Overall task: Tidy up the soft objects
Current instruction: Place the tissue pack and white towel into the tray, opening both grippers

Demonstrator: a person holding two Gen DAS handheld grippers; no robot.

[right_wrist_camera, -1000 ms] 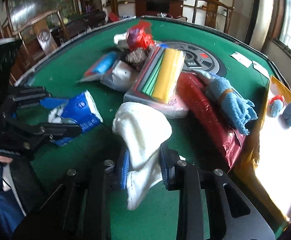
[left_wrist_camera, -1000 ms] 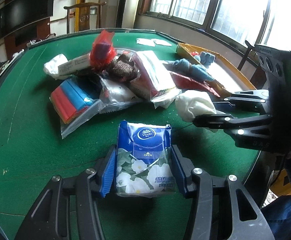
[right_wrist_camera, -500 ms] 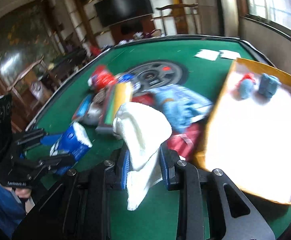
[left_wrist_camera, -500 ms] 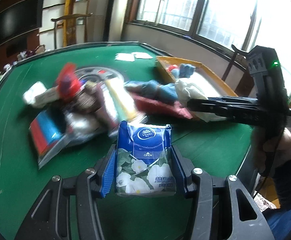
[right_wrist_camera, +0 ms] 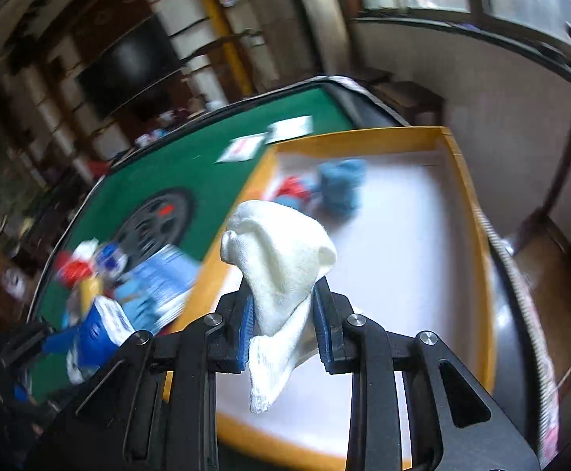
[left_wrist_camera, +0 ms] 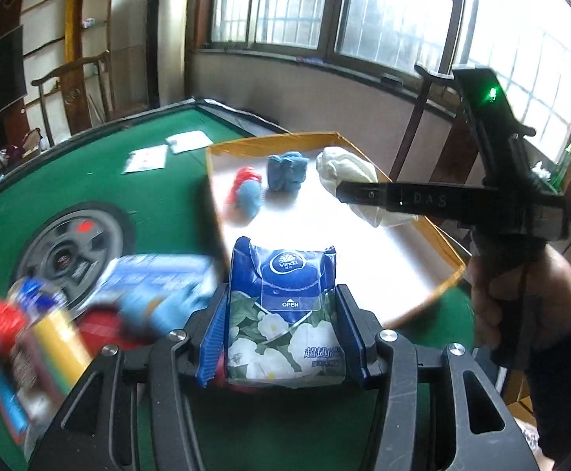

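Both grippers swung off the pile to the tray (left_wrist_camera: 411, 149). Left gripper (left_wrist_camera: 281, 333) clamps the tissue pack (left_wrist_camera: 285, 310) by its sides: light, squashy. Right gripper (right_wrist_camera: 283, 320) pinches the white sock (right_wrist_camera: 281, 271) mid-body: limp, ends droop past the pads.

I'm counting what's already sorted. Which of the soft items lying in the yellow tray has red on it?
The small blue-and-red bundle at the tray's left side, nearest the green table. The blue bundle beside it is blue only.
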